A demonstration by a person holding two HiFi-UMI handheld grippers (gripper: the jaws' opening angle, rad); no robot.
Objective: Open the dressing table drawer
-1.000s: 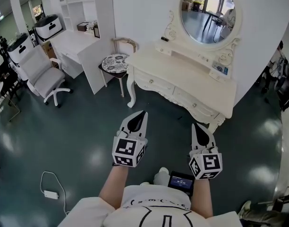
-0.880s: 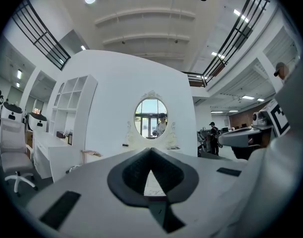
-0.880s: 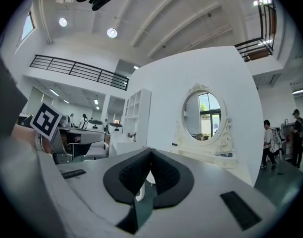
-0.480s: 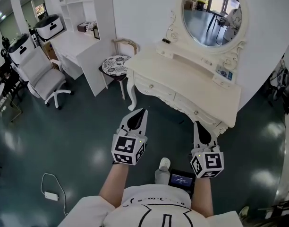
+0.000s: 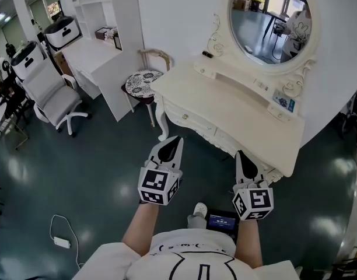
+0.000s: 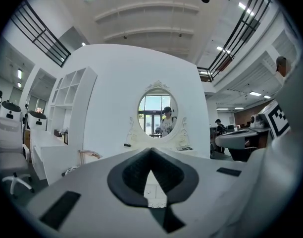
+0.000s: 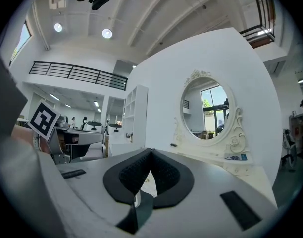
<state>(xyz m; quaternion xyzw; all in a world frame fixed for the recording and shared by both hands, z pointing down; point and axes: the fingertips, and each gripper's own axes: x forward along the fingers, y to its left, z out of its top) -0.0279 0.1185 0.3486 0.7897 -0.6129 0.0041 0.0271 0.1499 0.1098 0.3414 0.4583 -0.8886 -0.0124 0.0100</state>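
Observation:
The cream dressing table (image 5: 237, 107) stands ahead, under its oval mirror (image 5: 272, 19). Its left drawer (image 5: 189, 120) and right drawer (image 5: 235, 146) both sit flush in the front. My left gripper (image 5: 176, 139) is level and points at the left drawer, a short way off from it. My right gripper (image 5: 239, 154) points at the right drawer, just short of the table's front edge. In the left gripper view the left gripper (image 6: 151, 150) has its jaws together with nothing between them. The right gripper (image 7: 151, 151) looks the same in its own view. The table (image 7: 206, 155) and mirror (image 6: 157, 115) fill both views.
A stool with a patterned seat (image 5: 142, 79) stands at the table's left end. Further left are a white desk (image 5: 94, 54) and a white office chair (image 5: 50, 95). A cable with a charger (image 5: 60, 241) lies on the dark floor. A small screen (image 5: 222, 221) hangs at my waist.
I have stepped closer: the dressing table now sits nearer and larger, and both grippers are closer to its drawer fronts. The jaws have stayed shut.

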